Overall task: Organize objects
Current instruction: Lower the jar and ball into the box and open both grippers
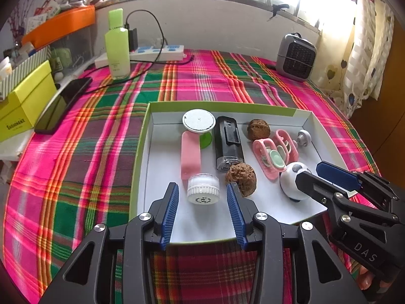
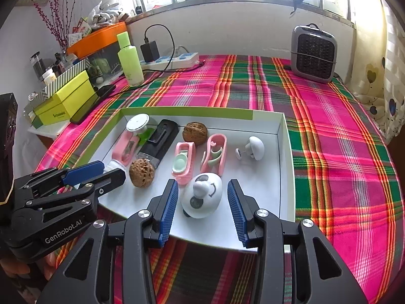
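A shallow white tray with a green rim (image 1: 141,139) (image 2: 286,136) lies on the plaid cloth and holds several small things. My left gripper (image 1: 202,190) is open, its fingers either side of a small white ribbed jar (image 1: 203,188), not touching it. A brown walnut (image 1: 241,177) (image 2: 141,173) lies just right of it. My right gripper (image 2: 202,190) is open around a white panda toy (image 2: 202,195) (image 1: 293,182). The tray also holds a black device (image 1: 227,143) (image 2: 159,144), a pink case (image 1: 190,154), two pink clips (image 1: 269,158) (image 2: 182,162), a second walnut (image 1: 258,129) (image 2: 195,133) and a white mushroom hook (image 2: 254,148).
A green bottle (image 1: 117,45), a power strip with charger (image 1: 162,52), a phone (image 1: 62,105) and a yellow box (image 1: 22,101) stand at the left back. A grey heater (image 1: 296,55) (image 2: 314,53) stands at the right back. Curtains hang at the right.
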